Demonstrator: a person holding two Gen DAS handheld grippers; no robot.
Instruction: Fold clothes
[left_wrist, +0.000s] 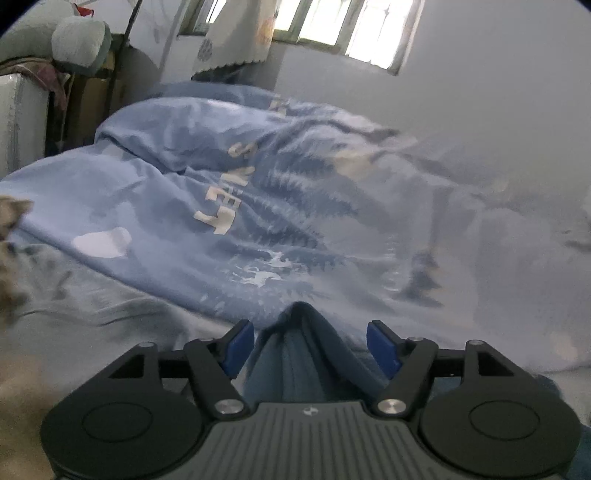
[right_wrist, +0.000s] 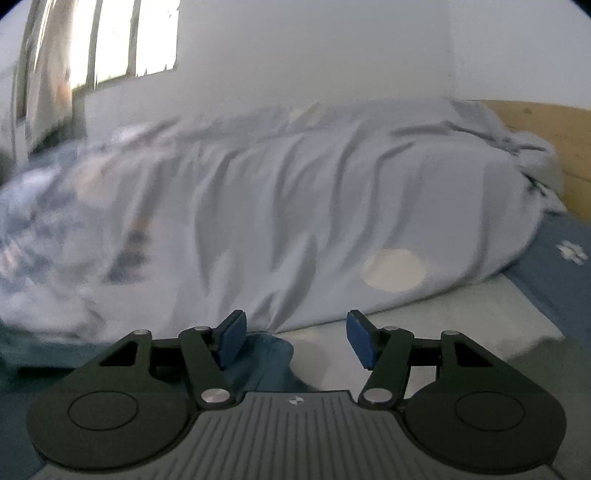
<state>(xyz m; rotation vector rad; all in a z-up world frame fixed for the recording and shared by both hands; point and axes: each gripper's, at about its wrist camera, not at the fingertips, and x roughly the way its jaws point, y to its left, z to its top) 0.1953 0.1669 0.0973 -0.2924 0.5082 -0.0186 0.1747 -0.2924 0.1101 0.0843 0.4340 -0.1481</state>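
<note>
A dark blue garment lies bunched on the bed, a raised fold of it standing between the jaws of my left gripper. The blue pads stand well apart and do not press the cloth, so this gripper is open. In the right wrist view a teal-blue corner of the same garment lies low between the jaws of my right gripper, close to the left pad. The right pad is clear of it, and this gripper is open too.
A light blue printed duvet is heaped beyond the left gripper. A pale grey quilt is piled ahead of the right one, with a wooden headboard behind. A window and stacked pillows are at the back.
</note>
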